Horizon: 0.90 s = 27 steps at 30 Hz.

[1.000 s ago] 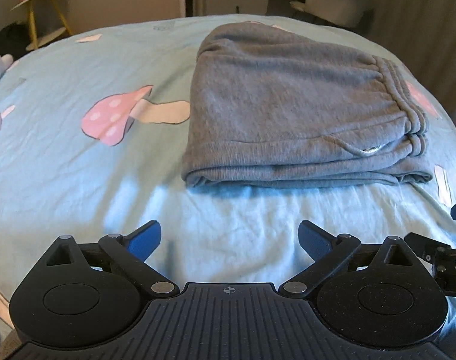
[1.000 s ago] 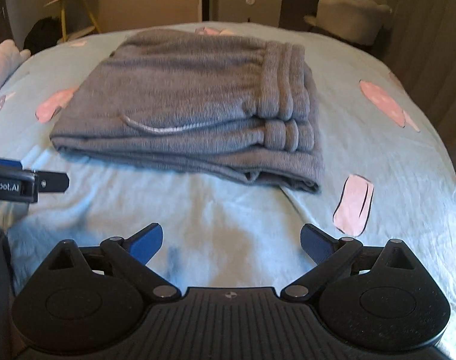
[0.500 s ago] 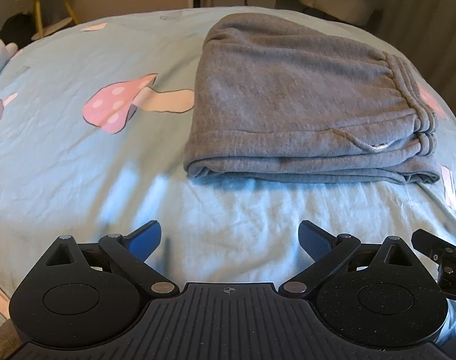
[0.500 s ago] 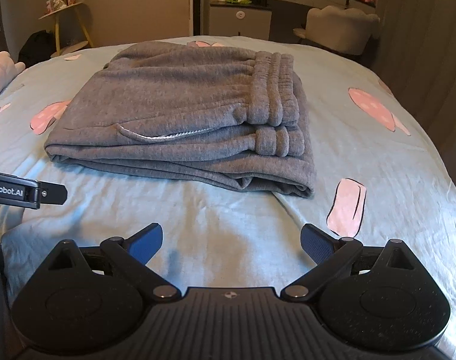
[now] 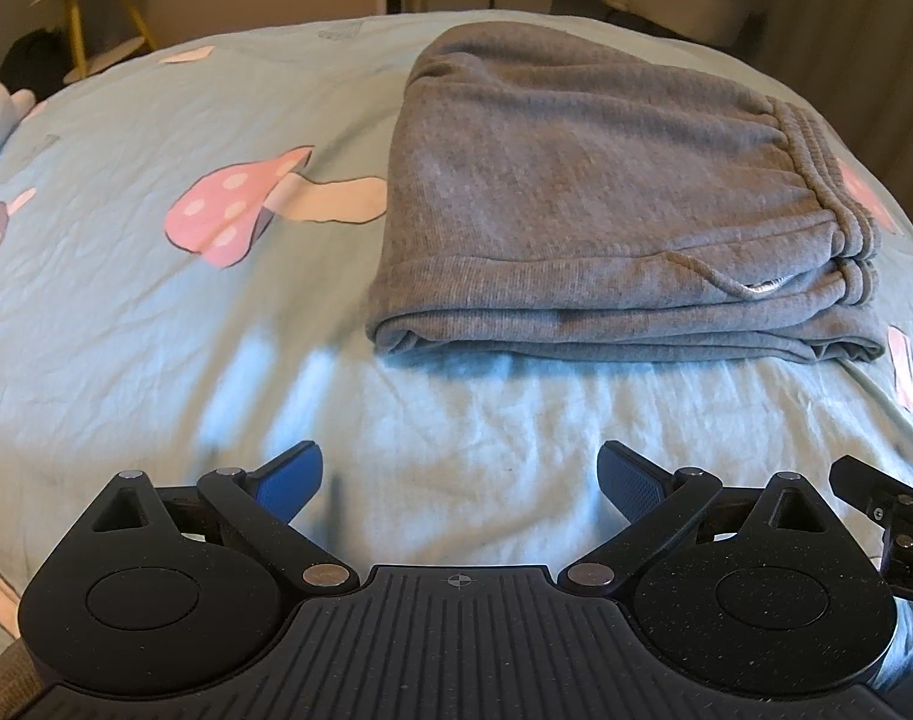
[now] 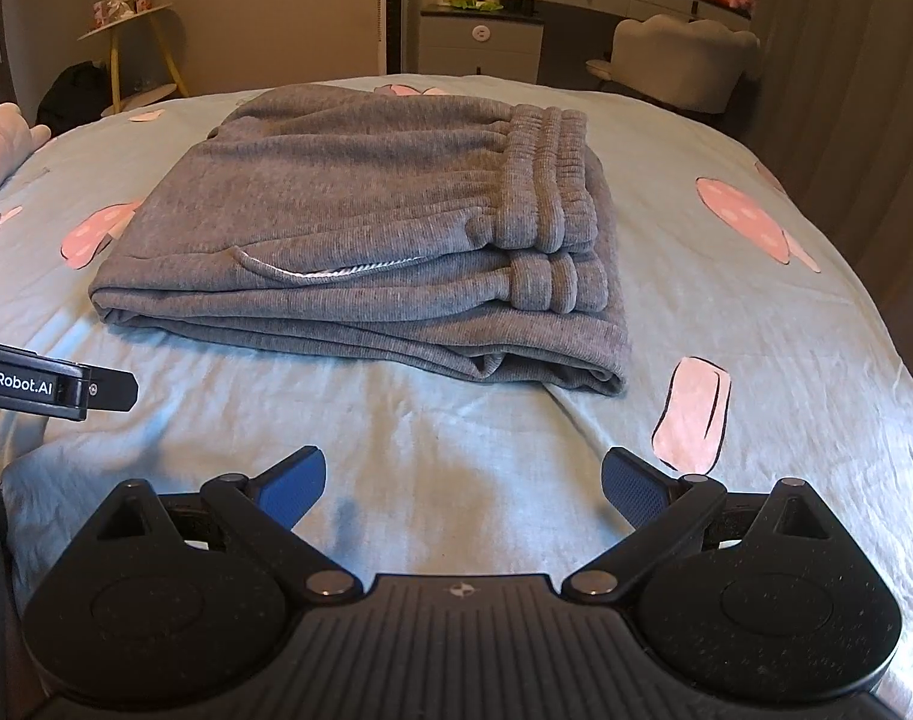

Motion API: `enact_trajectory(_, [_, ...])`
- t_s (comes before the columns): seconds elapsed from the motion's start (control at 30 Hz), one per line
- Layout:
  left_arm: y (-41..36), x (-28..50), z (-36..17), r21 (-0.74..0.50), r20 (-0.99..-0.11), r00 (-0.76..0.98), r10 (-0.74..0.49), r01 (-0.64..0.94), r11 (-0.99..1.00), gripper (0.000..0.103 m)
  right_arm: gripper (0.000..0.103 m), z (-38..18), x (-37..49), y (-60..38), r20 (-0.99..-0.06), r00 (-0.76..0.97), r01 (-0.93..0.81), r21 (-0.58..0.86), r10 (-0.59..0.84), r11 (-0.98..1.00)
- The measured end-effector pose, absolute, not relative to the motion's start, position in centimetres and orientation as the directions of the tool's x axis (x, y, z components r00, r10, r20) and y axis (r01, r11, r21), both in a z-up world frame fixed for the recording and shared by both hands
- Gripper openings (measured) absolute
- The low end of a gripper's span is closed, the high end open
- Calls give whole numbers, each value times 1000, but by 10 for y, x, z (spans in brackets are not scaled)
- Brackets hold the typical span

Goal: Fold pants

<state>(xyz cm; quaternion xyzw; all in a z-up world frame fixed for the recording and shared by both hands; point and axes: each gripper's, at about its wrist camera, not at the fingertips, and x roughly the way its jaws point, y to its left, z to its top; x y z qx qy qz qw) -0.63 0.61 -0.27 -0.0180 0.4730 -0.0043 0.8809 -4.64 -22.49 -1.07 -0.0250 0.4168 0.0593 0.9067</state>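
The grey sweatpants (image 5: 606, 198) lie folded in a flat stack on the light blue bed sheet (image 5: 156, 330), waistband to the right. They also show in the right wrist view (image 6: 372, 228), with the ribbed waistband on the right and a white drawstring at the front. My left gripper (image 5: 459, 477) is open and empty, above the sheet in front of the pants. My right gripper (image 6: 462, 480) is open and empty, also in front of the pants and apart from them.
The sheet has pink mushroom prints (image 5: 234, 216). Beyond the bed stand a yellow-legged side table (image 6: 138, 48), a grey dresser (image 6: 486, 42) and a pale chair (image 6: 678, 54). The left gripper's side shows at the left edge of the right wrist view (image 6: 54, 387).
Both grippers have drawn back and lifted a little from the folded pants, so more of the room shows. The pants have not moved. Both stay open.
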Motion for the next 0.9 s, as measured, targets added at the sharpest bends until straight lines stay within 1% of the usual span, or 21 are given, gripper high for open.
enact_trajectory(0.9, [6,-6,-4,-30,-839,544,-22,-6,1000,101,99,-11,-47,-231,-761,643,-100,23,82,995])
